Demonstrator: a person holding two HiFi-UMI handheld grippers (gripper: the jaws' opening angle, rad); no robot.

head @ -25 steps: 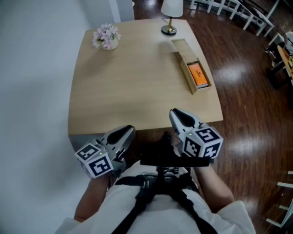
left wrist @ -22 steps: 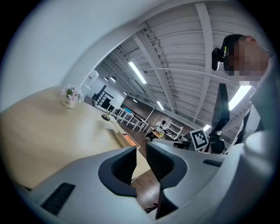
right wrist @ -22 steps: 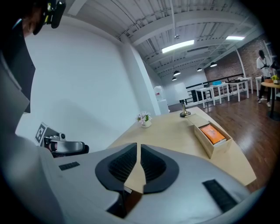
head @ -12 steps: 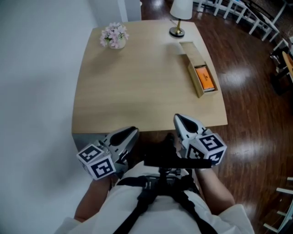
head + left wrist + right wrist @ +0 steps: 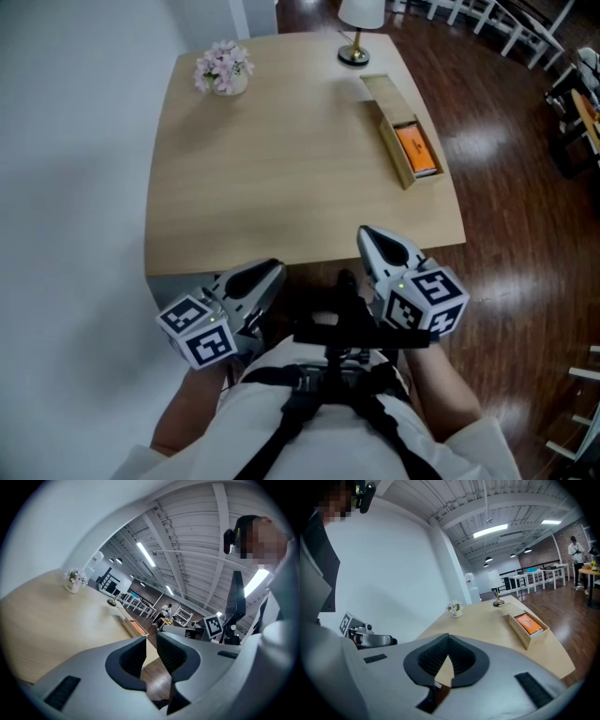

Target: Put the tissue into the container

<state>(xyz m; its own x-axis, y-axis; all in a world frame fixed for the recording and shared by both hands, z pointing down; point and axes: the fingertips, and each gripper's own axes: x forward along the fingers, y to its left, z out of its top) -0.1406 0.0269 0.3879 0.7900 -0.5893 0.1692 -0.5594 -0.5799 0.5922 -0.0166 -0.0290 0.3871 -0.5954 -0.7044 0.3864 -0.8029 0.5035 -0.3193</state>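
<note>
A long wooden container (image 5: 398, 127) lies along the right side of the light wooden table (image 5: 281, 178), with an orange packet (image 5: 415, 150) in its near end. The right gripper view shows the same container (image 5: 525, 630) and packet (image 5: 528, 623). No loose tissue shows on the table. My left gripper (image 5: 267, 272) hovers at the table's near edge, its jaws a narrow gap apart with nothing between them (image 5: 151, 639). My right gripper (image 5: 375, 239) sits over the near right edge, jaws touching at the tips and empty (image 5: 448, 638).
A small vase of pink flowers (image 5: 222, 70) stands at the table's far left, and a lamp with a brass base (image 5: 354, 52) at the far edge by the container. A white wall runs along the left. Dark wood floor (image 5: 525, 234) lies right of the table.
The head view has shifted a little, so the table sits slightly differently in the picture. Both grippers stay at the table's near edge.
</note>
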